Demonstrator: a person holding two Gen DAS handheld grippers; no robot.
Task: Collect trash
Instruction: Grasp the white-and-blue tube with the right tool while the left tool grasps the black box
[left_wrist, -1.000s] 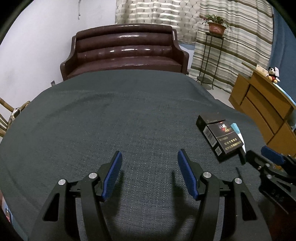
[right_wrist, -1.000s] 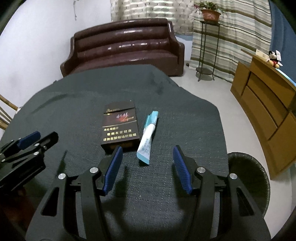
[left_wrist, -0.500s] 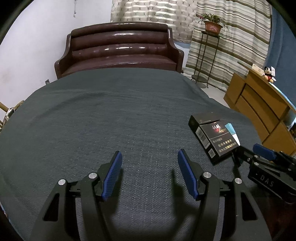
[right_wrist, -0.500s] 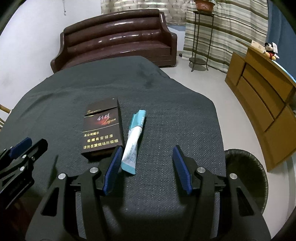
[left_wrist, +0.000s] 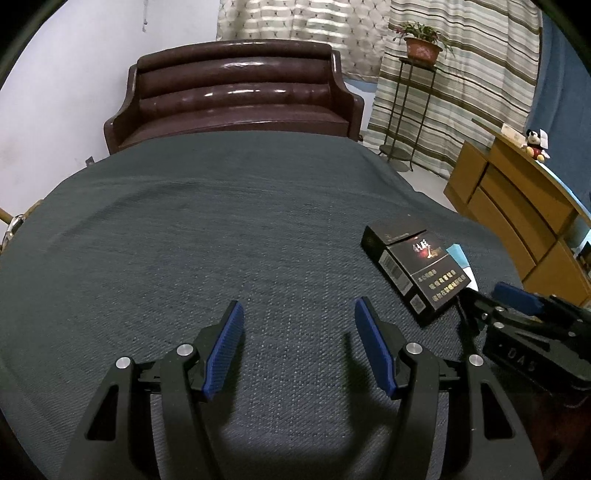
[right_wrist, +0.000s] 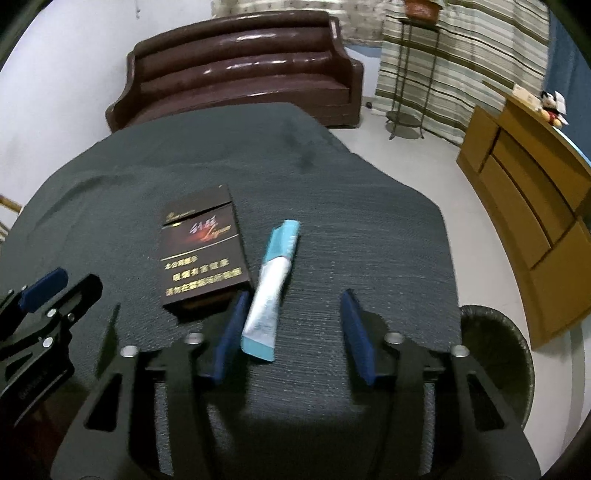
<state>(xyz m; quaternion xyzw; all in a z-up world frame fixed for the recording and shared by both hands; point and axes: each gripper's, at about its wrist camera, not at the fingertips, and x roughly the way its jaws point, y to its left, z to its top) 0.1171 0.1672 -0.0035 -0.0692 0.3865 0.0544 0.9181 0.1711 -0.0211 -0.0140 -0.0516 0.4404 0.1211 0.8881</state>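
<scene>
The right gripper (right_wrist: 291, 325) tilts down over the dark tablecloth (right_wrist: 369, 240), its jaws just narrowing but not yet pressing the blue-white tube (right_wrist: 271, 291) between them, beside the cigarette pack (right_wrist: 201, 258), while the left gripper (left_wrist: 299, 343) hovers open.

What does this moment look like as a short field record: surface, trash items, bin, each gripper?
surface: table under dark cloth
trash: cigarette pack; blue-white tube beside it
bin: dark wastebasket on floor by table edge
left gripper: jaws open, empty
right gripper: jaws just been closing, tube's near end between them, not yet pressed
</scene>
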